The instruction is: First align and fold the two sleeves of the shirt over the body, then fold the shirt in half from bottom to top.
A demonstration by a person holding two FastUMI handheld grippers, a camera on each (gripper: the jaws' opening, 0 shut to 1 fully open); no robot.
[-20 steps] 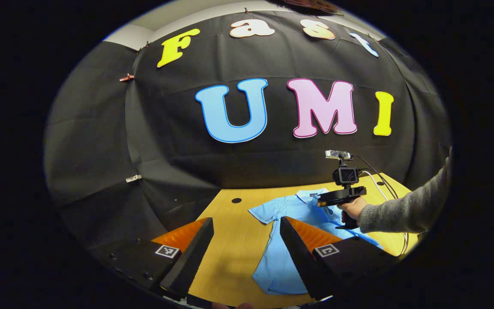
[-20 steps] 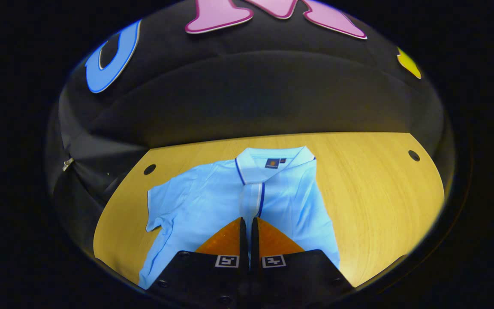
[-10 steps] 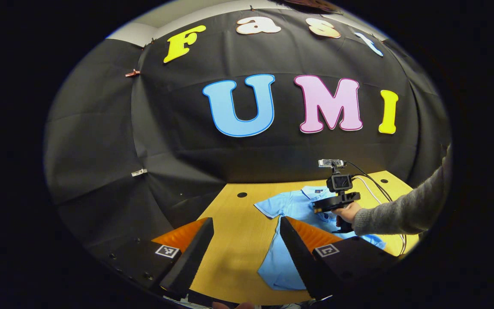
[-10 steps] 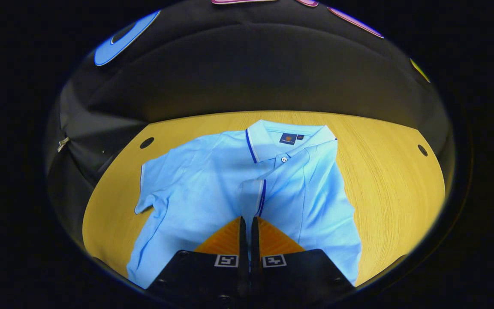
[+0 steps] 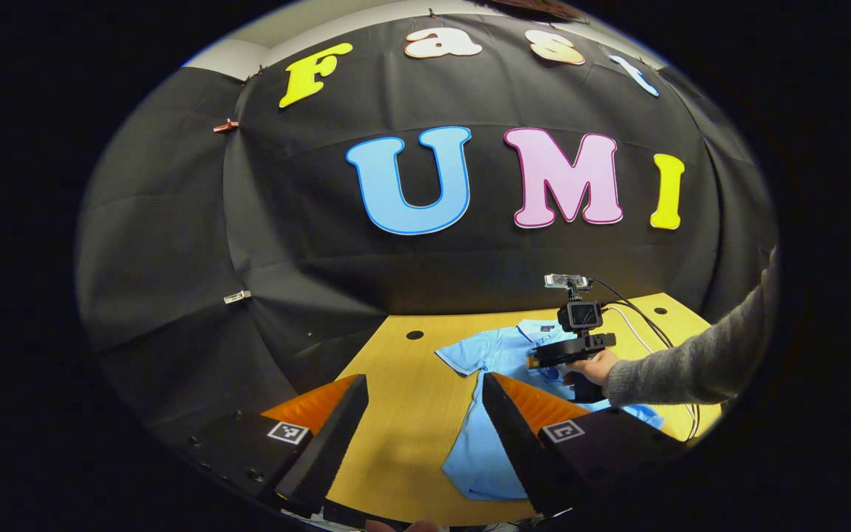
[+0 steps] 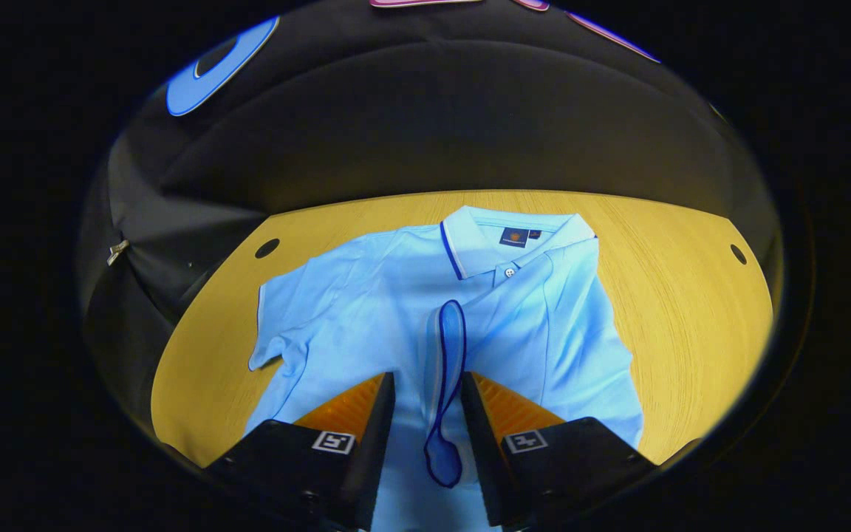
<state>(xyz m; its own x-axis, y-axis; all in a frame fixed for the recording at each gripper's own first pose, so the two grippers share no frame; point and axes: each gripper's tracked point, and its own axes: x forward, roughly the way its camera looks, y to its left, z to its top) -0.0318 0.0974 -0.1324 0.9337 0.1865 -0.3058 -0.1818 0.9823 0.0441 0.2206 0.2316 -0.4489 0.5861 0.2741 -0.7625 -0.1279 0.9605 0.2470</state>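
The wooden table [image 6: 677, 295] runs across the booth in front of me, with dark round holes near its far corners. Spread on it is the light blue shirt [image 6: 351, 310], collar [image 6: 514, 233] toward the far edge, lying flat over the middle of the tabletop. Its right side is folded inward over the body, and that sleeve [image 6: 446, 384] stands up on edge as a narrow loop with a dark blue trim, rising between the fingers of my right gripper [image 6: 425, 384]. The other sleeve [image 6: 278, 325] lies spread out flat on the wood at the shirt's opposite side.

My right gripper stands partly open over the lower chest of the shirt. The sleeve loop sits in the gap; whether either finger touches the cloth I cannot tell.

In the left gripper view, my left gripper [image 5: 425, 391] hangs above the near edge of the table with its fingers wide apart and nothing between them. The shirt [image 5: 484, 443] lies beyond it and to one side. Farther off, my right hand [image 5: 592, 366] in a grey sleeve [image 5: 691, 362] holds the right gripper's handle low over the shirt, a cable [image 5: 643, 310] trailing from it.
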